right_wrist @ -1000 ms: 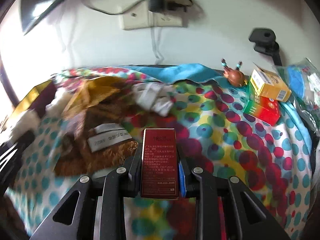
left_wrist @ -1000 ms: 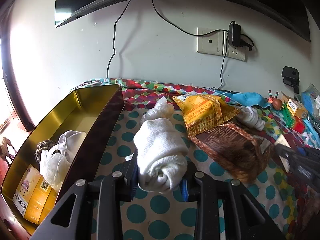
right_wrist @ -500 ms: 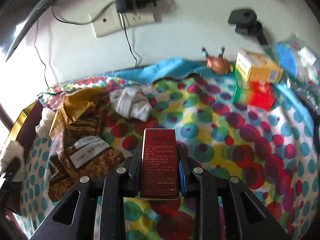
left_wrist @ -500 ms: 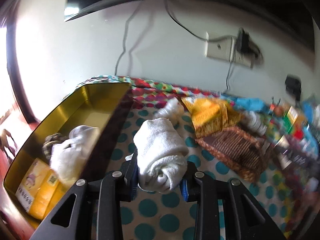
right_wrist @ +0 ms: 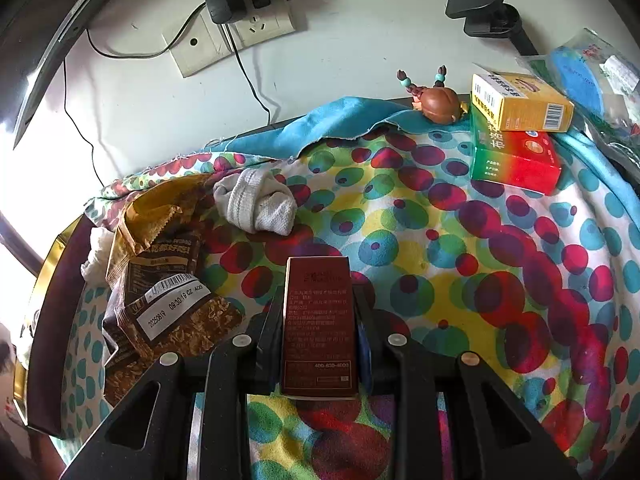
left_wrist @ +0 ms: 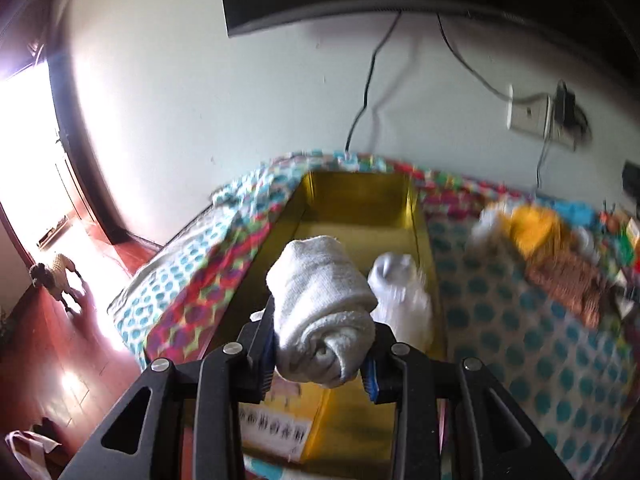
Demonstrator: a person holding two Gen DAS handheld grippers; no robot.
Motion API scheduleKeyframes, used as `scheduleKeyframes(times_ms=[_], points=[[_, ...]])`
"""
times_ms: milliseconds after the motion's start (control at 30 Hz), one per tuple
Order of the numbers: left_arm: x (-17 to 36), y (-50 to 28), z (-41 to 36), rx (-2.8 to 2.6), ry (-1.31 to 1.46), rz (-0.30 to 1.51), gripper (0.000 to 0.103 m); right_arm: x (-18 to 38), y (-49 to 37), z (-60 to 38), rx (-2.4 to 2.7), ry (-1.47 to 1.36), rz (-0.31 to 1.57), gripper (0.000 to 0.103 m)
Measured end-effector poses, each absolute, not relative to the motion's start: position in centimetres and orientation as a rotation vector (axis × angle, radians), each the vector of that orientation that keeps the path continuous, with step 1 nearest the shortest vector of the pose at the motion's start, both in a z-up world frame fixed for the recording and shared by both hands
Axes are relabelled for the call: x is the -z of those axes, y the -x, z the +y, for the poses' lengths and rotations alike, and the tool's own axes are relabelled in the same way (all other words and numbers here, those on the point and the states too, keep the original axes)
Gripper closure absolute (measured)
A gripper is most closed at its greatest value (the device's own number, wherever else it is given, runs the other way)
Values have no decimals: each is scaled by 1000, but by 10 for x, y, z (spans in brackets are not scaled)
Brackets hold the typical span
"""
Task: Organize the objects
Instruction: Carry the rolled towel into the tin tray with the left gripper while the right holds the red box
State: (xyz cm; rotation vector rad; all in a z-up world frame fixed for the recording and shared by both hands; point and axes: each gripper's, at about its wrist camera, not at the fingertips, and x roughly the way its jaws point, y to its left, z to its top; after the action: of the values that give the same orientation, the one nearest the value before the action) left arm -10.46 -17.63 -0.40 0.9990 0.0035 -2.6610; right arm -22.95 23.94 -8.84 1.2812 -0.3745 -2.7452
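Observation:
My left gripper (left_wrist: 318,354) is shut on a rolled white towel (left_wrist: 322,312) and holds it above the open gold tin box (left_wrist: 360,196). The box holds a white bundle (left_wrist: 402,292) and yellow packets (left_wrist: 276,426) near its front end. My right gripper (right_wrist: 318,340) is shut on a dark red box (right_wrist: 318,324) above the polka-dot cloth (right_wrist: 460,264). A rolled white sock (right_wrist: 256,202) and brown snack packets (right_wrist: 160,280) lie left of it.
A yellow box (right_wrist: 520,102) is stacked on a red-green box (right_wrist: 516,156) at the back right, beside a small brown crab toy (right_wrist: 438,104). A wall socket with a charger (right_wrist: 228,24) is behind. The tin's edge (right_wrist: 38,276) shows far left. A dog (left_wrist: 56,278) stands on the floor.
My left gripper has swung left with the towel, from over the cloth to over the gold tin. My right gripper has shifted slightly, still holding the red box.

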Motion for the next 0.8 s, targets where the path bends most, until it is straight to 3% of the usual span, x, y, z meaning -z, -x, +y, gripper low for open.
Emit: scheduleKeyframes(times_ms=[167, 467, 600, 700, 767, 800], points=[[25, 100, -171, 2671, -1131, 65, 69, 87, 230, 239, 2743, -1281, -378, 75], [39, 133, -159, 2692, -1220, -17, 69, 86, 230, 237, 2755, -1292, -344, 75], [48, 163, -171, 2642, -1272, 134, 68, 85, 231, 235, 2759, -1297, -327, 75], [45, 160, -165, 2631, -1250, 111, 68, 85, 230, 235, 2754, -1293, -345, 75], [45, 150, -157, 2662, -1227, 75, 64, 85, 231, 235, 2755, -1295, -335, 75], [43, 146, -155, 2658, -1197, 37, 55, 85, 231, 234, 2757, -1297, -329, 75]])
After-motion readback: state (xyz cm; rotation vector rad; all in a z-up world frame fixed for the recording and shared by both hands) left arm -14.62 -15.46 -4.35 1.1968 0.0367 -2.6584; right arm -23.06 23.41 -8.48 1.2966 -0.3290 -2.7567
